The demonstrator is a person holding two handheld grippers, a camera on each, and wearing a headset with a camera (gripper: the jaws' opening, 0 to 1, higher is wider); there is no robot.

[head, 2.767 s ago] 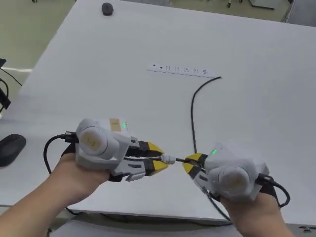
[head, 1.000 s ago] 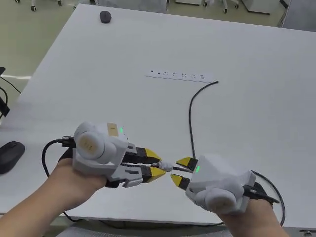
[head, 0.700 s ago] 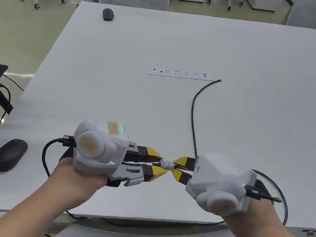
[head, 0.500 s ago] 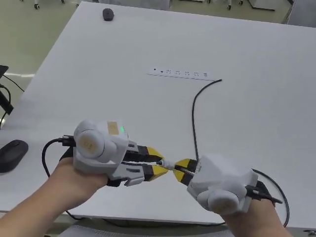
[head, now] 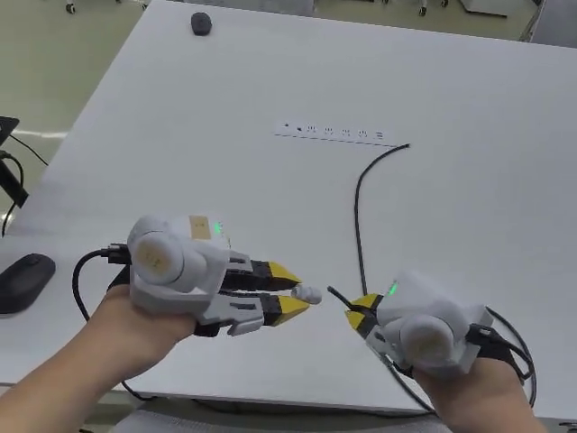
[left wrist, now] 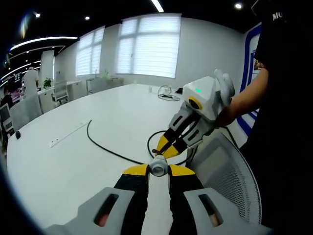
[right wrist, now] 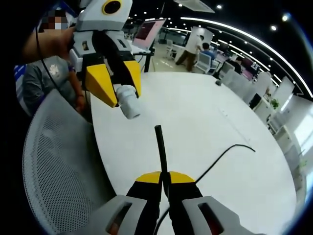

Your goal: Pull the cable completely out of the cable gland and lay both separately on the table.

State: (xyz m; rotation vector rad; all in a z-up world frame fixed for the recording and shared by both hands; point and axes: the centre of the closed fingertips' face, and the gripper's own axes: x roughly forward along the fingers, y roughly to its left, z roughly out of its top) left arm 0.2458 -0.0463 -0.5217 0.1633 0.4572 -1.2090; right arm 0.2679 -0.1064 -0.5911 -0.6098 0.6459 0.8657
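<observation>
Clamping the gland (head: 309, 294), the left gripper (head: 297, 290) faces the right gripper (head: 358, 312) at 3 o'clock, whose jaws grasp the cable (head: 358, 212) (its end clear of the gland).

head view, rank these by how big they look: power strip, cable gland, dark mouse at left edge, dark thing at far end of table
1. power strip: longest, though thin.
2. dark mouse: shorter but bulkier.
3. cable gland and far dark thing: look about alike; the gland is much nearer the camera, so unranked.
</observation>
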